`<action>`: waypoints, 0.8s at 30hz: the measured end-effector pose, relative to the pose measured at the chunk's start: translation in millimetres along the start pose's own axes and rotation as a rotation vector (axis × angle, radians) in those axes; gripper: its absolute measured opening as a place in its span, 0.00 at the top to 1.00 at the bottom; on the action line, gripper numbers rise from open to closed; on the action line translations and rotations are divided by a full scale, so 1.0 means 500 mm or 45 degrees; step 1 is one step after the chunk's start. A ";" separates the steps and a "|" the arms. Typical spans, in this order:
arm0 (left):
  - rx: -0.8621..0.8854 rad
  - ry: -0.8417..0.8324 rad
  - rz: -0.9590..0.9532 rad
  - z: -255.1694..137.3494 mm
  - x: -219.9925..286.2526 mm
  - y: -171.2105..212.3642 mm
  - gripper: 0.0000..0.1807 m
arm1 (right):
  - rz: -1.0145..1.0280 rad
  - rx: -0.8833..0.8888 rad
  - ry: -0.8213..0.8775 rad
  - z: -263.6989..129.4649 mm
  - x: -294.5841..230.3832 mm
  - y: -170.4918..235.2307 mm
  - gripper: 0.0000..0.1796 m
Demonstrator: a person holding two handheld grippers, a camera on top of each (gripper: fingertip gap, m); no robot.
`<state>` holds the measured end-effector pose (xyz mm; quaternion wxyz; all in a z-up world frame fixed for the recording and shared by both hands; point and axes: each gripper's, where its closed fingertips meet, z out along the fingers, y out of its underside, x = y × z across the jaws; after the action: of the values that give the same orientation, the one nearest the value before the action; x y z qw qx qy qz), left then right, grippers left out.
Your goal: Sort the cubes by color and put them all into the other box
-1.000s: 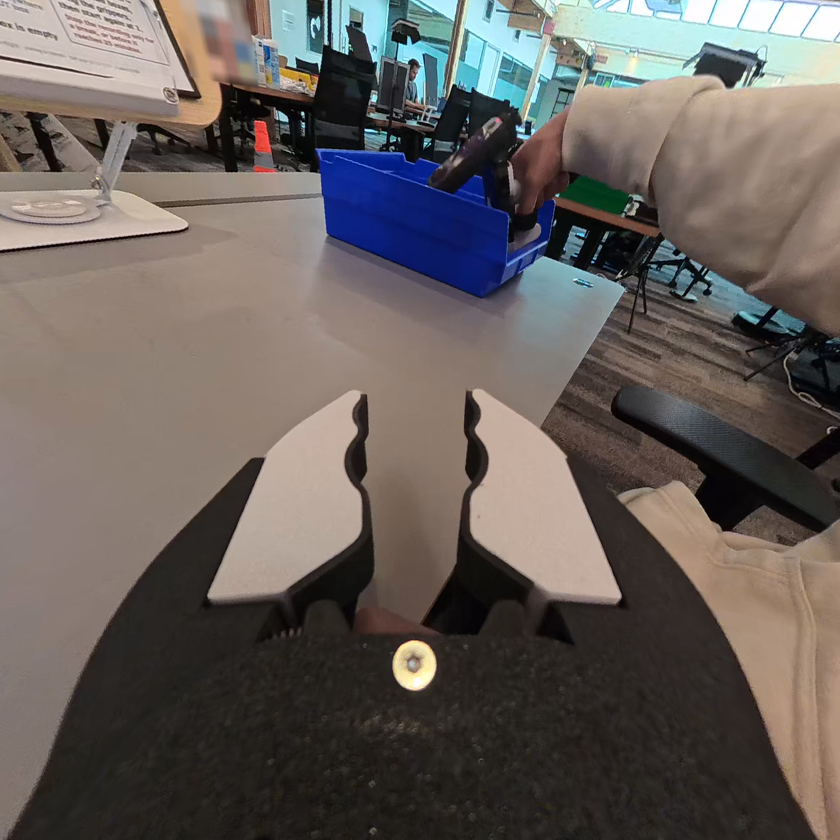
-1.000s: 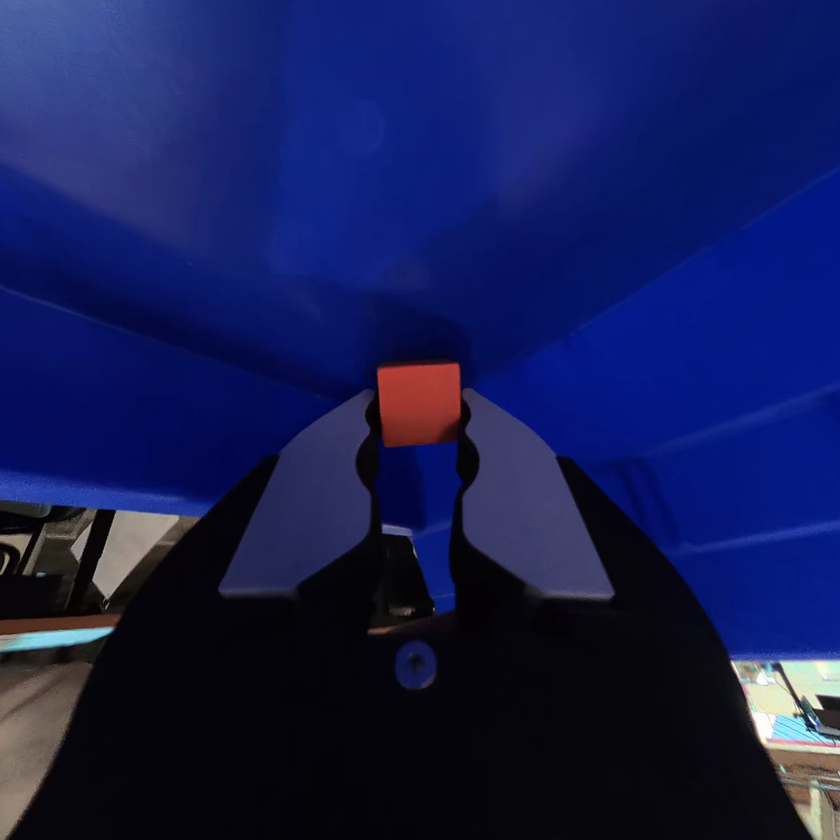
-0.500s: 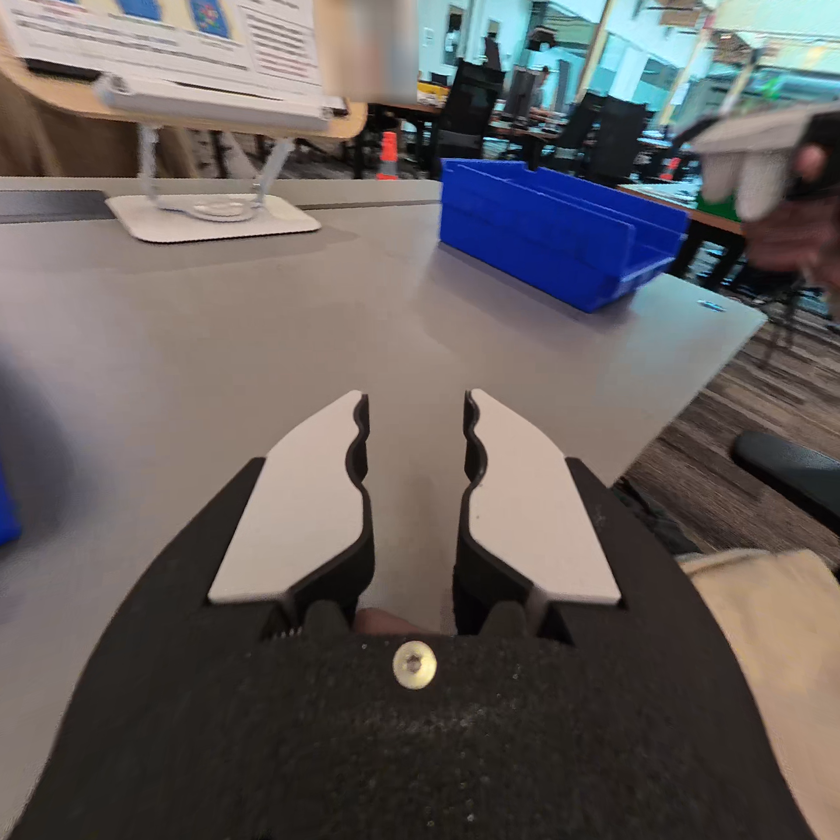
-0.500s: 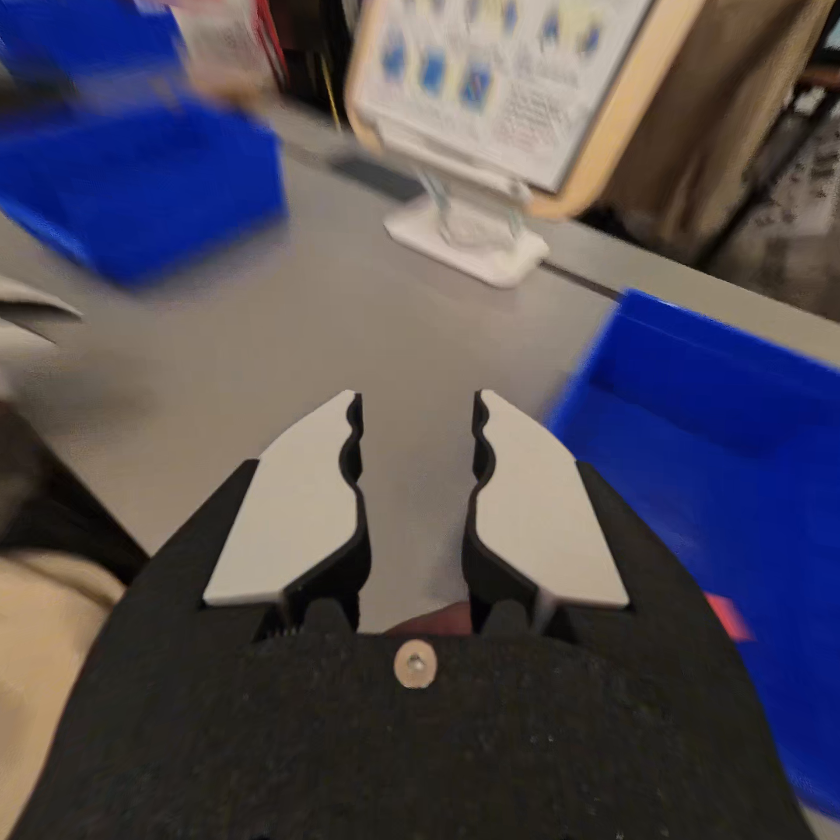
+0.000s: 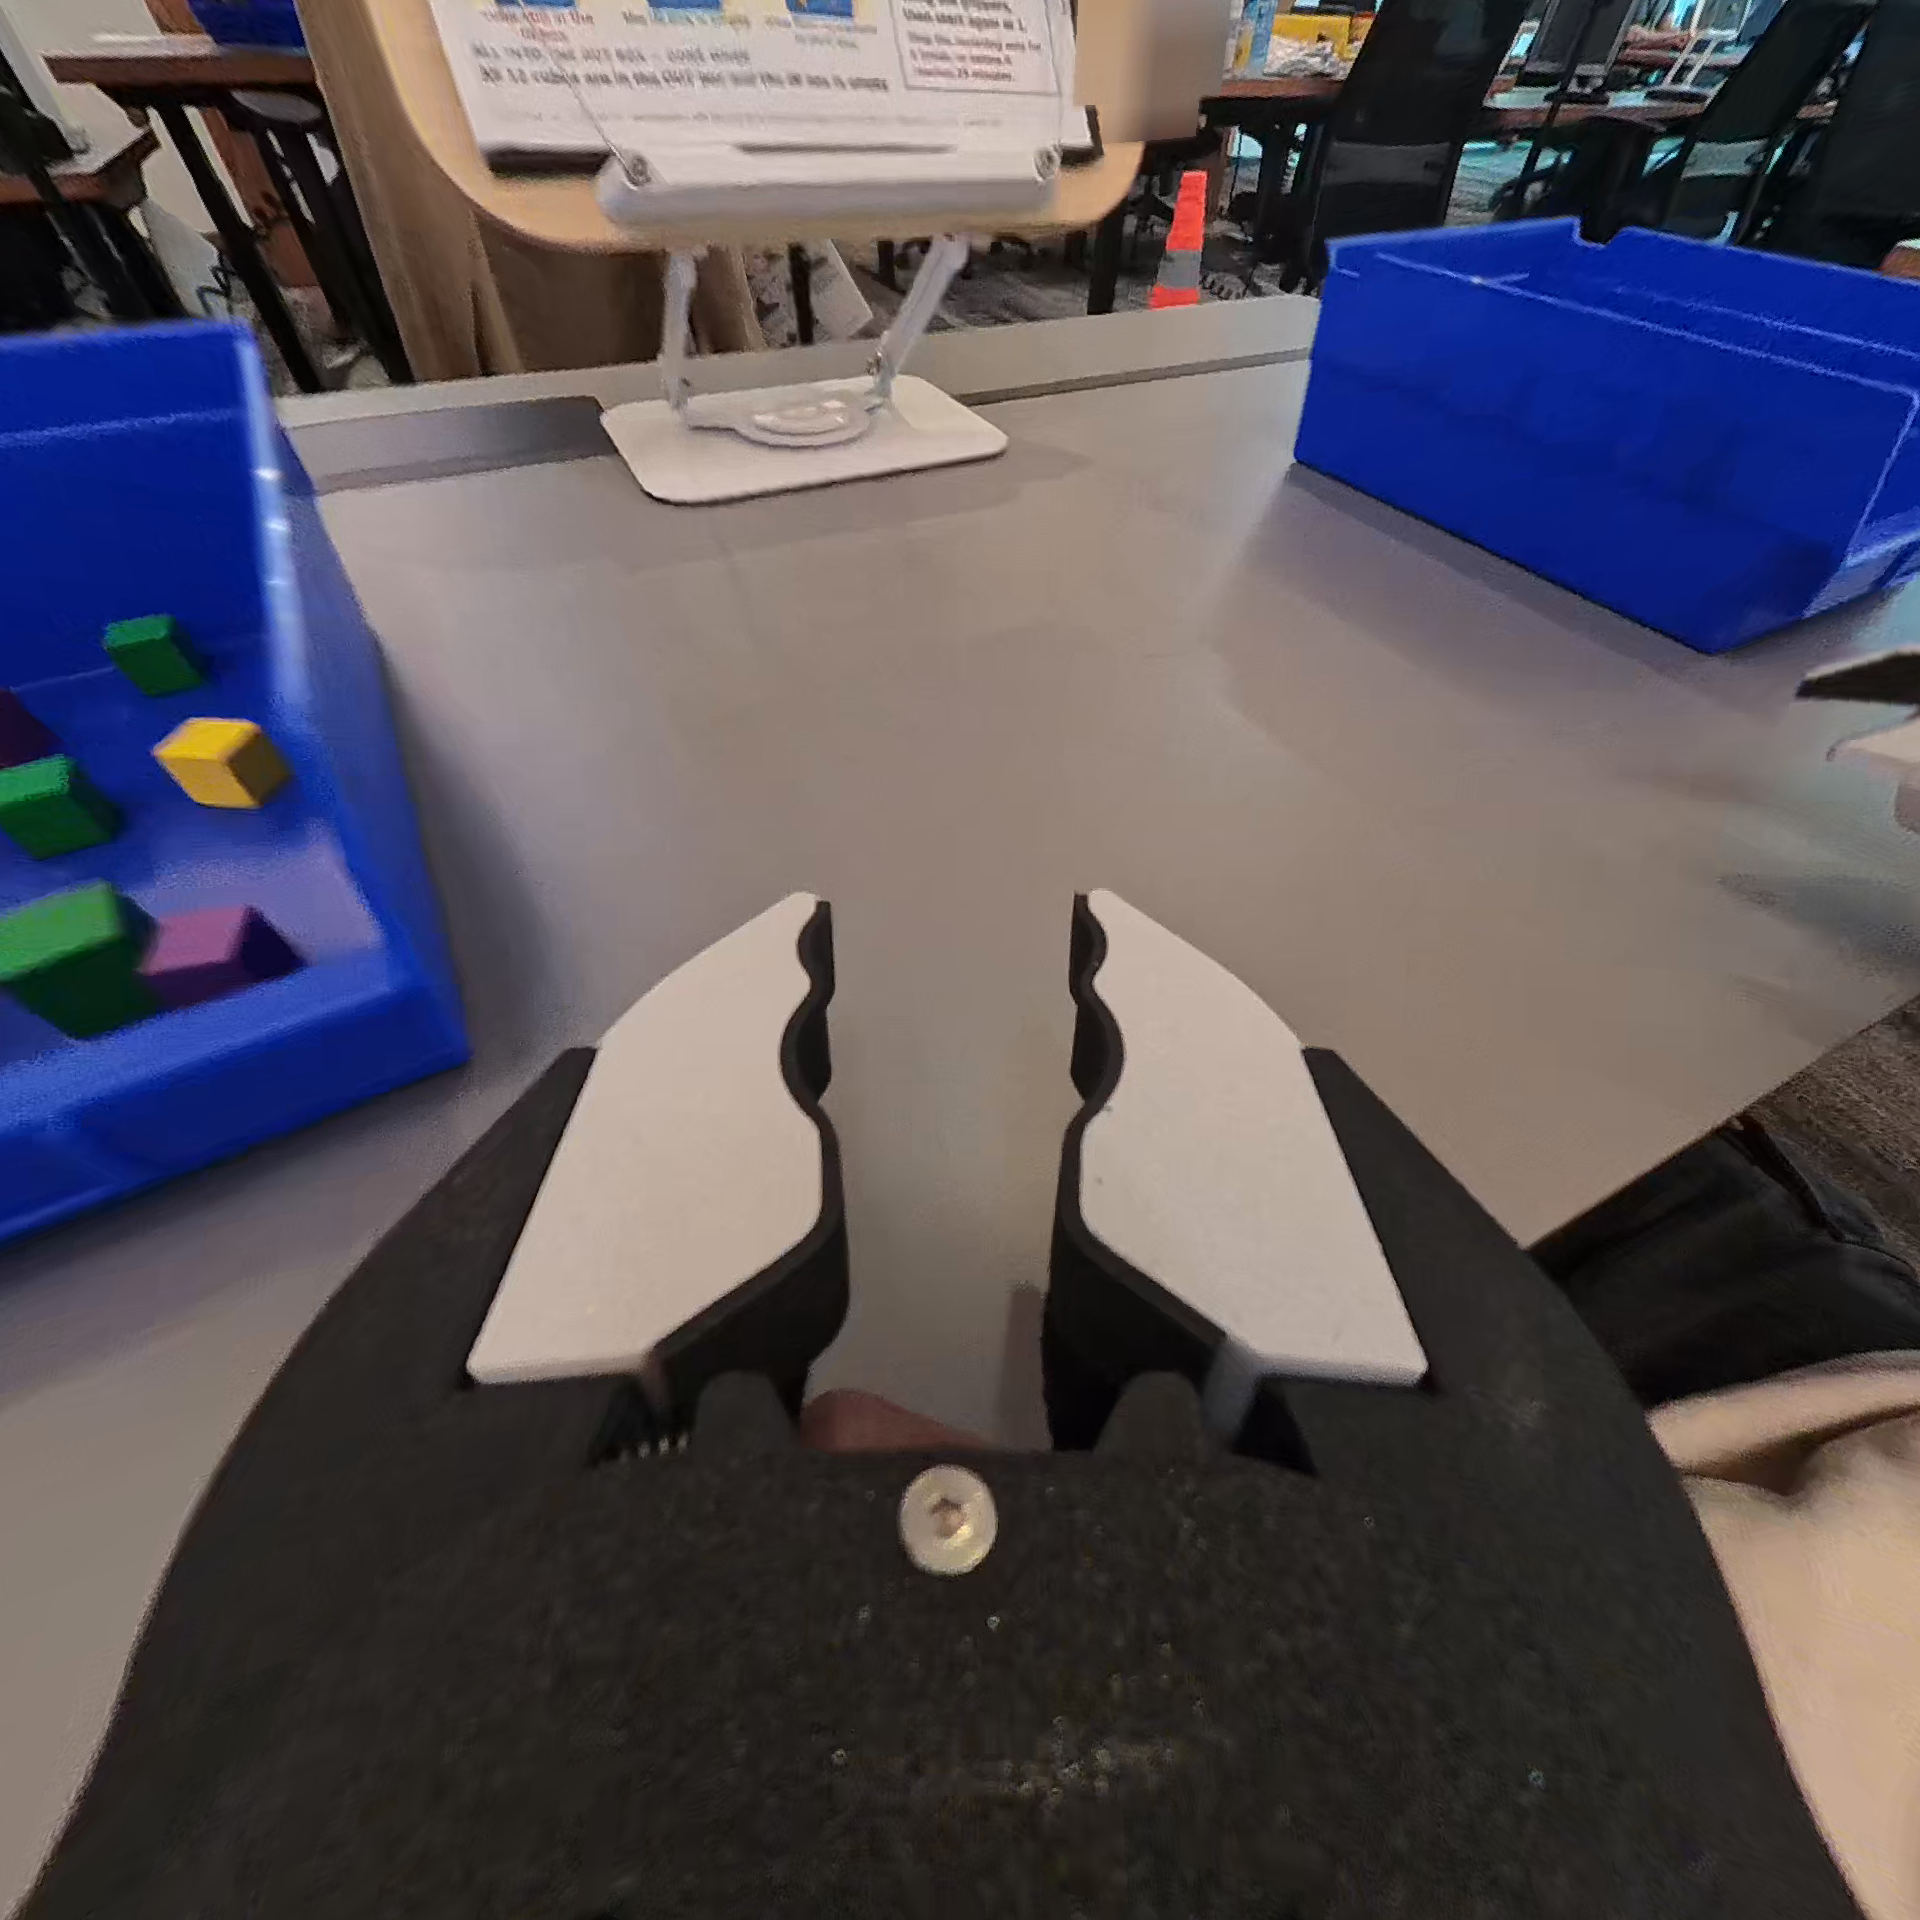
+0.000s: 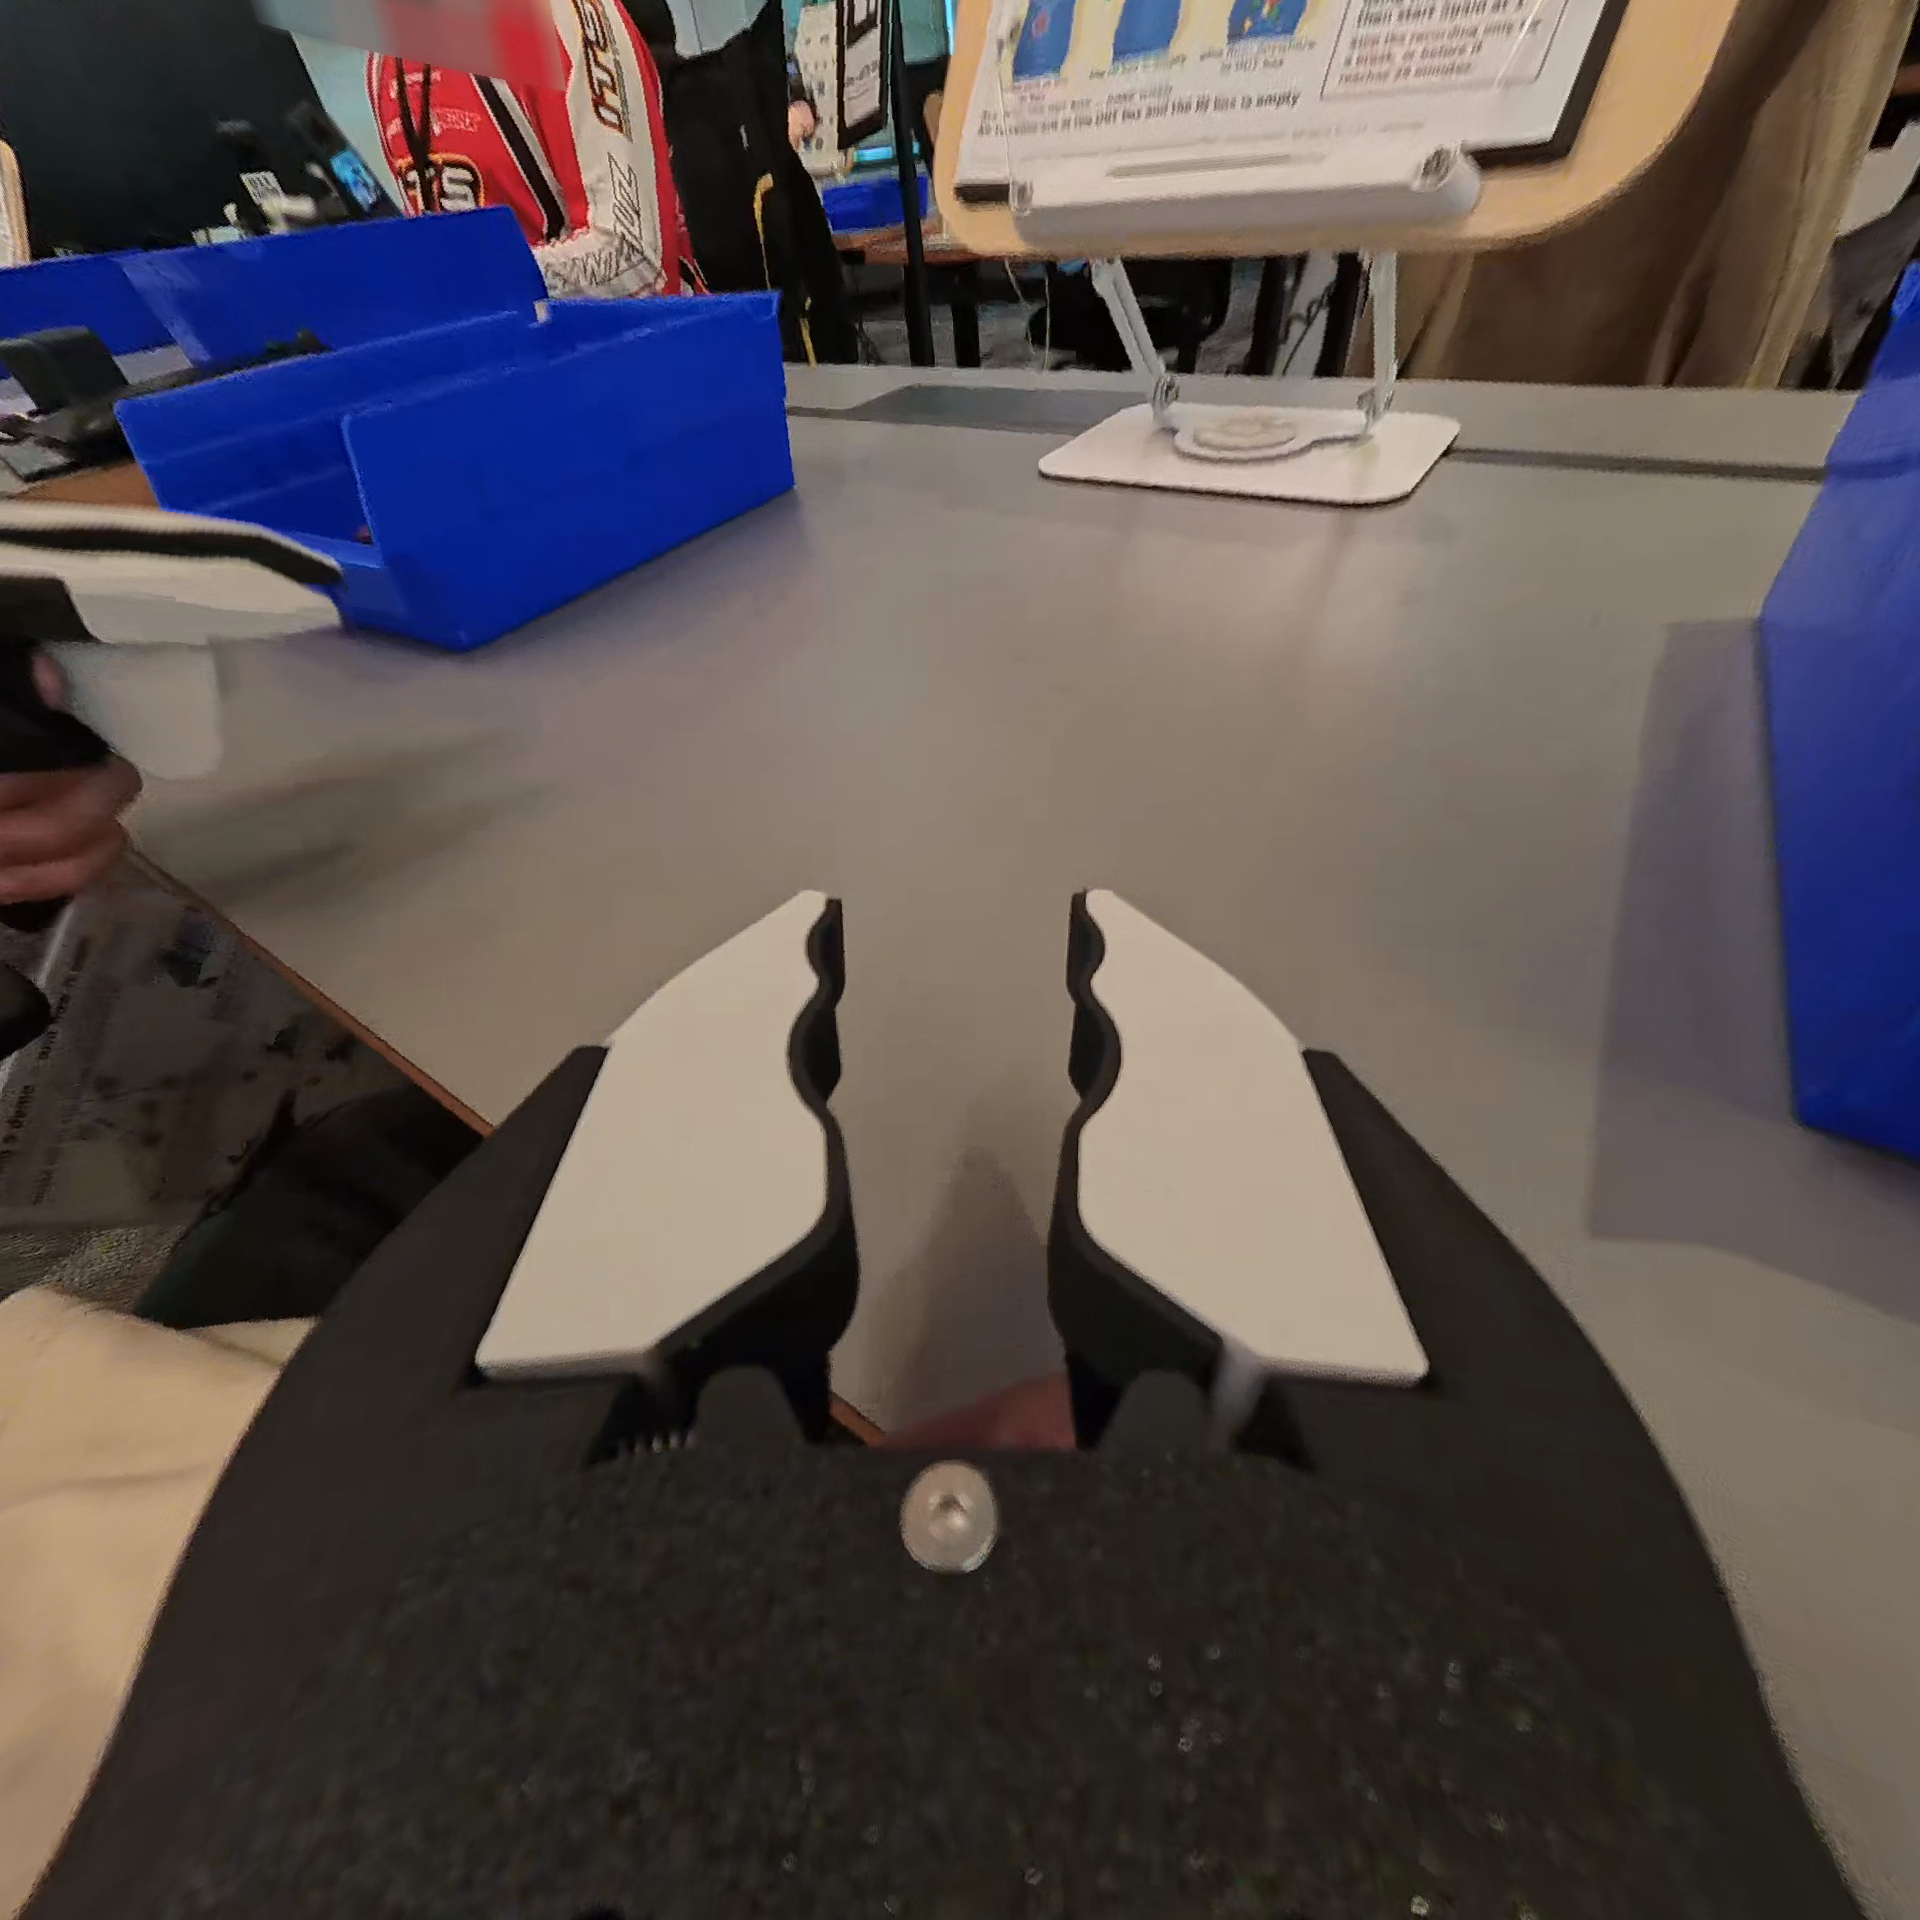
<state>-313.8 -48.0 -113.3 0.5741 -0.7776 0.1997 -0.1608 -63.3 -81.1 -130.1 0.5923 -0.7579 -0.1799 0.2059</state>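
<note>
A: Both claws empty?

B: Yes. The left gripper (image 5: 951, 914) hangs over the grey table (image 5: 1039, 675) with its jaws a moderate gap apart and nothing between them. The right gripper (image 6: 954, 914) is the same, parted and bare.

A: Where are the cubes?

B: In the source box (image 5: 343, 727), ahead and to the left of the left claw: a yellow cube (image 5: 220, 762), three green cubes (image 5: 154, 652) and a purple cube (image 5: 213, 951) near its front lip. The other box (image 5: 1600, 436) sits ahead to the right, well apart.

A: So the next step?

B: I judge it a fresh pick. Choose one colour, come down from above with the fingers square to two flat faces. The purple one touches a green, so the lone yellow should be the cleaner grab.

A: Anything in the way?

B: The sign stand (image 5: 805, 436) sits straight ahead at the far edge, clear of the route between boxes. The box walls are the main snag for the fingers
</note>
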 end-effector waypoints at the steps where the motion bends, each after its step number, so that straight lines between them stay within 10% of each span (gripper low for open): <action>1: -0.001 -0.018 0.014 -0.009 -0.017 -0.016 0.76 | 0.011 -0.024 -0.007 0.003 0.002 0.009 0.77; 13: -0.827 -0.477 -0.263 0.129 -0.554 -0.082 0.75 | -0.090 -0.088 -0.045 0.015 -0.024 0.024 0.77; 24: -1.026 -0.763 -0.725 0.221 -0.690 0.034 0.75 | -0.418 -0.152 0.001 0.012 -0.044 0.050 0.78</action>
<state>-562.4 209.9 -168.5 0.1982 -0.9696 -0.1432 0.0071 -84.3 -93.5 -153.2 0.5719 -0.7523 -0.3129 0.0951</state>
